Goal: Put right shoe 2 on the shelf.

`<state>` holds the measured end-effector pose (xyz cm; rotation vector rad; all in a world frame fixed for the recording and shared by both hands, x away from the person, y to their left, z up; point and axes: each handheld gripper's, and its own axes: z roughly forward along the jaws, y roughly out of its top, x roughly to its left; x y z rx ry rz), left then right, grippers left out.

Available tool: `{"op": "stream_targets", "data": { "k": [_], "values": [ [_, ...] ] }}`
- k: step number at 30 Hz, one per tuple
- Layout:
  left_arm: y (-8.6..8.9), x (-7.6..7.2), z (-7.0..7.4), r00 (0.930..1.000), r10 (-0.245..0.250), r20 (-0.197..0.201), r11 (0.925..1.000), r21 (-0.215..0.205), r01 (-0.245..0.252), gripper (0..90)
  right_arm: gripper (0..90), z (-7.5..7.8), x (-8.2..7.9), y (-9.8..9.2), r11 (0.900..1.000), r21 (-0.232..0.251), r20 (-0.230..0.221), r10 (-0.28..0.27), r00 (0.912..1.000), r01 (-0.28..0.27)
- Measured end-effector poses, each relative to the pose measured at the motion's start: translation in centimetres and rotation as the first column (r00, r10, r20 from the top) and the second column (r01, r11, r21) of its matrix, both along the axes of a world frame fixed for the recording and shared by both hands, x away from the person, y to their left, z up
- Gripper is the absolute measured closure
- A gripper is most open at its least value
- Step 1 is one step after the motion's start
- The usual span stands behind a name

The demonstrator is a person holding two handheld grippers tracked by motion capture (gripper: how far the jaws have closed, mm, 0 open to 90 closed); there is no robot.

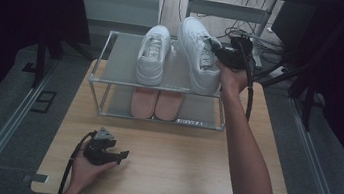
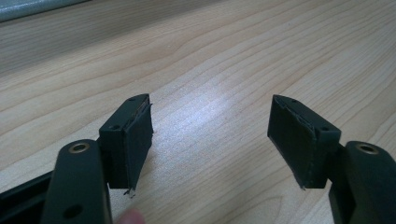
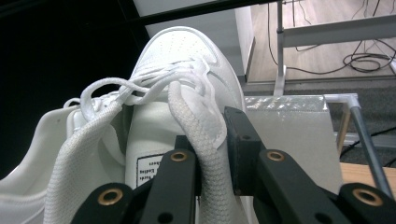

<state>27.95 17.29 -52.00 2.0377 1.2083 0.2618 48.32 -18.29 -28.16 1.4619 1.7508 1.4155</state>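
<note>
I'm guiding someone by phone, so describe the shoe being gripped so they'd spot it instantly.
Find the clear two-level rack on the wooden table. On its top shelf stand two white sneakers. It's the right-hand white sneaker, tilted, with the right gripper clamped on its collar, unlike the flat-standing left white sneaker.

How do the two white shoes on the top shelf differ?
The left white shoe sits flat and untouched on the shelf; the right white shoe is tilted and angled, and the right gripper is clamped on its collar. Both are white lace-up sneakers.

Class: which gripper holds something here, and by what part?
The right gripper holds a white shoe by its collar edge. The left gripper is open, holding nothing.
</note>
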Motion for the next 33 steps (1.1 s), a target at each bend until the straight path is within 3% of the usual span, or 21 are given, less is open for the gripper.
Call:
{"op": "stream_targets", "data": {
  "k": [12,17,23,29,33],
  "values": [
    [0.3,0.0,0.0,1.0000,0.001,0.003,1.0000,0.004,-0.001,31.4,81.7,-0.3,2.7,2.6,0.999,-0.005,-0.070,-0.054,0.9961,0.054],
    [0.4,0.0,0.0,1.0000,0.004,0.004,1.0000,0.001,-0.004,31.3,81.5,-0.9,3.7,3.3,0.996,0.002,-0.105,-0.086,0.9907,0.087],
    [0.4,0.0,0.0,1.0000,0.004,0.007,1.0000,0.001,-0.004,31.3,80.8,-1.8,4.7,3.9,0.993,-0.023,-0.140,-0.116,0.9834,0.113],
    [0.5,0.0,-0.1,1.0000,0.006,0.003,1.0000,0.006,-0.006,31.4,79.3,-2.3,5.6,4.4,0.993,-0.046,-0.158,-0.113,0.9810,0.107],
    [0.5,0.0,0.0,1.0000,0.006,0.008,1.0000,0.007,-0.006,31.3,75.7,-2.9,6.0,4.7,0.995,-0.073,-0.179,-0.085,0.9801,0.073]
  ]
}}
